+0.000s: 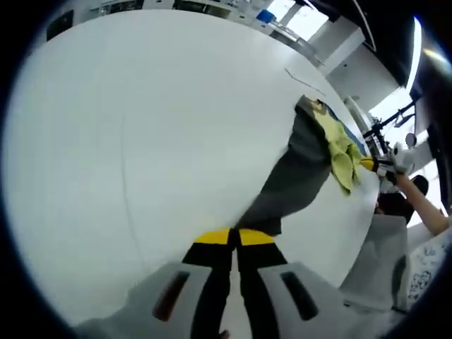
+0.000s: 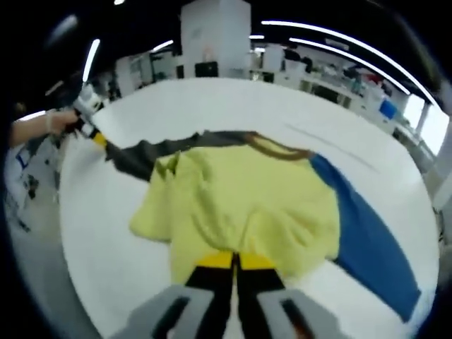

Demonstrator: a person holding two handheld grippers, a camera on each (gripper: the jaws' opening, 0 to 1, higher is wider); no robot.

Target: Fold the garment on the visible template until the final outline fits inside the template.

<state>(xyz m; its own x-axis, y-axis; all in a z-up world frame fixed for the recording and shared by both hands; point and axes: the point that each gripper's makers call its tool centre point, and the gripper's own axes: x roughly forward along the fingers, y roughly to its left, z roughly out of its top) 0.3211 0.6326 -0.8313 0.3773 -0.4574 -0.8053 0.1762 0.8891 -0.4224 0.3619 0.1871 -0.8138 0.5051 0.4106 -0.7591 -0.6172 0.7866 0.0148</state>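
Observation:
The garment lies on a white table (image 1: 141,141): a yellow body (image 2: 240,201), a grey sleeve (image 1: 293,176) and a blue sleeve (image 2: 367,240). My left gripper (image 1: 234,236) is shut on the end of the grey sleeve, which stretches away from it towards the yellow body (image 1: 339,148). My right gripper (image 2: 235,260) is shut on the near hem of the yellow body. In the left gripper view the right gripper (image 1: 385,166) sits in a hand at the yellow cloth's far edge. The left gripper (image 2: 92,127) appears at the grey sleeve (image 2: 141,157) end in the right gripper view.
Thin faint lines (image 1: 127,183) are marked on the tabletop, another line (image 2: 332,145) running past the collar. The table's edge (image 1: 360,233) curves close to the garment. A person's arm (image 1: 424,208) reaches in. Benches and lit windows (image 2: 339,85) stand beyond the table.

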